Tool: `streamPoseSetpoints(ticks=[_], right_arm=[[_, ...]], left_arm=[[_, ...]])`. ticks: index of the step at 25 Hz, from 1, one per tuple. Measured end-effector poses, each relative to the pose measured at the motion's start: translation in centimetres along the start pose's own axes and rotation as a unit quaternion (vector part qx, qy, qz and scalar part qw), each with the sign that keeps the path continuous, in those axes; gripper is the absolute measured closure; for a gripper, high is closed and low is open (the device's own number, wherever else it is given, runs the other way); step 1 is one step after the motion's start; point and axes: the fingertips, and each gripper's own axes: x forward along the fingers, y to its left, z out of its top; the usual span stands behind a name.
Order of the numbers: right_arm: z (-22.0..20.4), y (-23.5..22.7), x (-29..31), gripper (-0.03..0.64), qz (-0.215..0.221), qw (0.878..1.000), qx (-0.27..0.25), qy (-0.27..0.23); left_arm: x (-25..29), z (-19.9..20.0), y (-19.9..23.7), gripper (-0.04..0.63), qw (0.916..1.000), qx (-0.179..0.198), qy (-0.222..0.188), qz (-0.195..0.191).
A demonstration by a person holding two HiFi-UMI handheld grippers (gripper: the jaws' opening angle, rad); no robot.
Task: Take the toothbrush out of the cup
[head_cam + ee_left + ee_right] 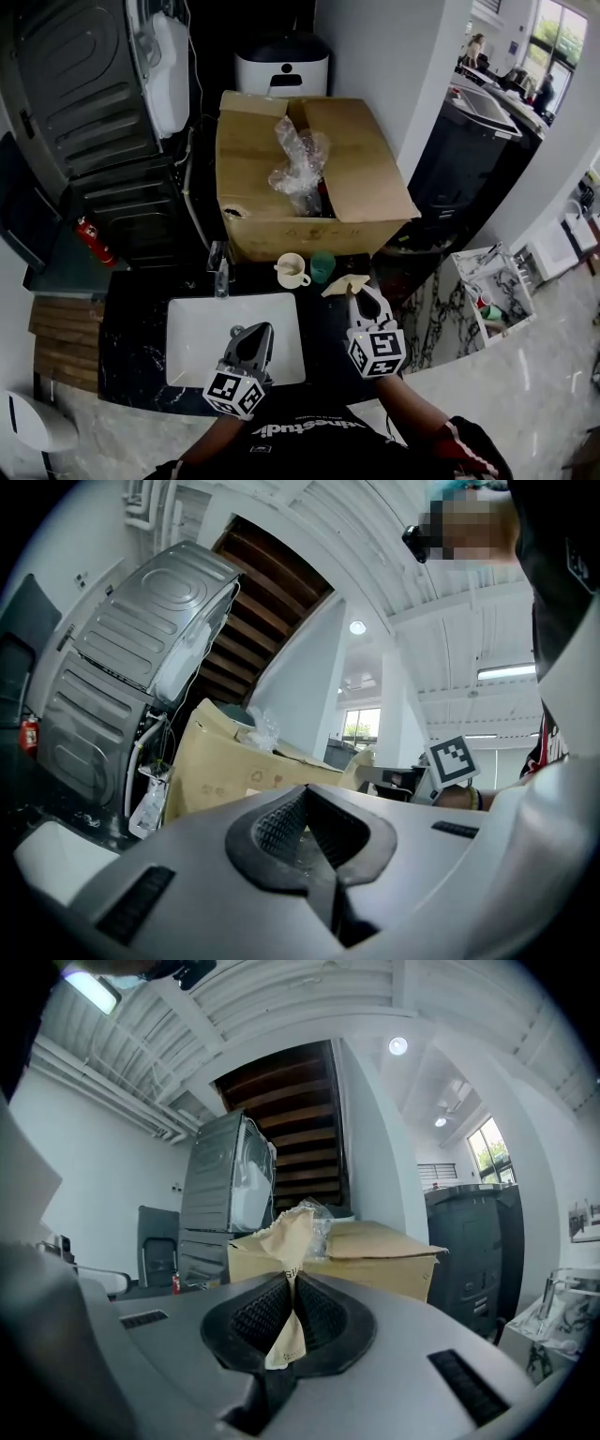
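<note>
Looks like the lift-out step, nearly done. Holds a tan paper sleeve (284, 1241) pinched tight in the right gripper (356, 296); probably the wrapped toothbrush, though too small in the head view to confirm. Sticks up past the fingertips, clear of both cups. Ahead and left of that gripper: one cream mug (292, 271) and one green cup (322, 266), two in all. Hangs the left gripper (258, 336) closed on nothing, over the single white basin (202, 342). Next: carry the sleeve away and set it on the dark counter (141, 319), pinching firmly, since thin paper may slip. Beyond the cups, one cardboard box (281, 187).
</note>
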Motion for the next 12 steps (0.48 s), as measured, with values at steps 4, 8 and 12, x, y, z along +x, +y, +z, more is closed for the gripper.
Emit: streamPoseSetpoints(ticks=[4, 8, 12], right_arm=[[-0.4, 1.3, -3.3, 0.574, -0.004, 1.000, 0.004, -0.001], [-1.9, 2.6, -5.9, 0.574, -0.012, 1.000, 0.005, 0.013], [-3.6, 3.8, -7.9, 0.574, -0.008, 1.000, 0.012, 0.026]], left_arm=[[0.4, -0.3, -0.7, 0.580, 0.9999, 0.000, 0.003, -0.011], [0.7, -0.2, -1.1, 0.580, 0.9999, 0.001, 0.003, -0.016], [0.6, -0.2, -1.3, 0.580, 0.9998, 0.001, 0.005, -0.017]])
